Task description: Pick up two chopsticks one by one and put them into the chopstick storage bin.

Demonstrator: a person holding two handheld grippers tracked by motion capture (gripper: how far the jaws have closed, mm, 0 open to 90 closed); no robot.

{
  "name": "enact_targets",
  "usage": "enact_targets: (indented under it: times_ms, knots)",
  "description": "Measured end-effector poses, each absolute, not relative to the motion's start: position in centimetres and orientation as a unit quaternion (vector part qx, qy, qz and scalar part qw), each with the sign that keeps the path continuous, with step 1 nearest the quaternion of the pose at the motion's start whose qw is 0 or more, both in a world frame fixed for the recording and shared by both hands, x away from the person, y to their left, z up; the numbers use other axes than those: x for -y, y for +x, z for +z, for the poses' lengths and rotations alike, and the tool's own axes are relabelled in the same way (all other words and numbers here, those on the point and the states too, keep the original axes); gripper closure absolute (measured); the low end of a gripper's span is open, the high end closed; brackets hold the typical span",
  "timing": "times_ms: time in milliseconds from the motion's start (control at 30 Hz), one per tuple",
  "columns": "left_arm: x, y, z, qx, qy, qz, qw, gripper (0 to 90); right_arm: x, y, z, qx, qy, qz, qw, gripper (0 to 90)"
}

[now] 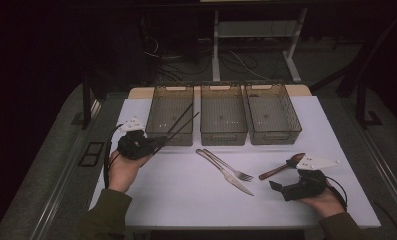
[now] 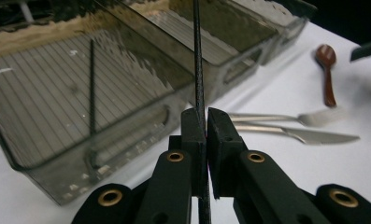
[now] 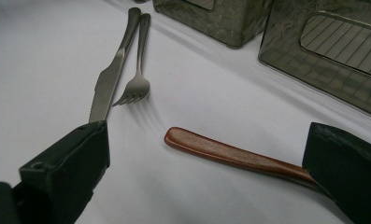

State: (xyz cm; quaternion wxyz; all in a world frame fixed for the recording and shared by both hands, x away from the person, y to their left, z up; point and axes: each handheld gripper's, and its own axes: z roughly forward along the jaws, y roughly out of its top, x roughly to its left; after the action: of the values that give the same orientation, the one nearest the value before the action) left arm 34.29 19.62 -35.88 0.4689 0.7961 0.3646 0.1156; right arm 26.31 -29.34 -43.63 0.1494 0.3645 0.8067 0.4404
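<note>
One chopstick (image 2: 91,88) is already dropped in the left bin (image 1: 170,117), another chopstick (image 2: 198,70) is pinched in the left claw (image 2: 205,122), while the knife (image 1: 226,173), fork (image 1: 230,166) and wooden spoon (image 3: 230,152) are left on the counter (image 1: 186,195) by the wide-open right claw (image 3: 211,163).

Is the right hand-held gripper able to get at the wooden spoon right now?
Probably yes. The right hand-held gripper is open with the wooden spoon handle lying between its jaws on the white table; nothing blocks it.

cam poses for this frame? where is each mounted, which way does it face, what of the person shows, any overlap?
High view: above the near edge, facing forward-down on three bins; both hands.
Left gripper view: on left tongs, facing leftmost bin, clamping a chopstick.
Right gripper view: on right tongs, facing wooden spoon.
Shared: knife, fork.
</note>
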Motion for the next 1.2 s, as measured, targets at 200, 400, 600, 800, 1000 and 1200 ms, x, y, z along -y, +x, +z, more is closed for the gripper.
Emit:
enact_targets:
  times_ms: [200, 400, 600, 800, 1000, 1200]
  knots:
    - [-19.4, 36.2, -35.3, -0.378, 0.794, 0.13, 0.458, 85.1, 29.4, 26.3, -43.6, -0.806, 0.365, 0.44, 0.149, 0.4]
    - [-18.8, 38.0, -34.9, -0.388, 0.791, 0.139, 0.453, 85.1, 29.4, 26.3, -43.6, -0.806, 0.366, 0.441, 0.149, 0.4]
    - [-18.4, 39.7, -34.6, -0.393, 0.788, 0.149, 0.449, 85.1, 29.5, 26.3, -43.6, -0.805, 0.366, 0.442, 0.149, 0.4]
    - [-18.1, 41.8, -34.4, -0.397, 0.79, 0.158, 0.44, 85.1, 29.5, 26.3, -43.6, -0.805, 0.366, 0.442, 0.149, 0.4]
    - [-17.8, 44.0, -34.8, -0.403, 0.792, 0.165, 0.429, 85.1, 29.5, 26.3, -43.6, -0.805, 0.366, 0.443, 0.148, 0.4]
    - [-17.5, 45.8, -35.8, -0.414, 0.793, 0.17, 0.414, 85.0, 29.6, 26.3, -43.6, -0.804, 0.365, 0.445, 0.148, 0.4]
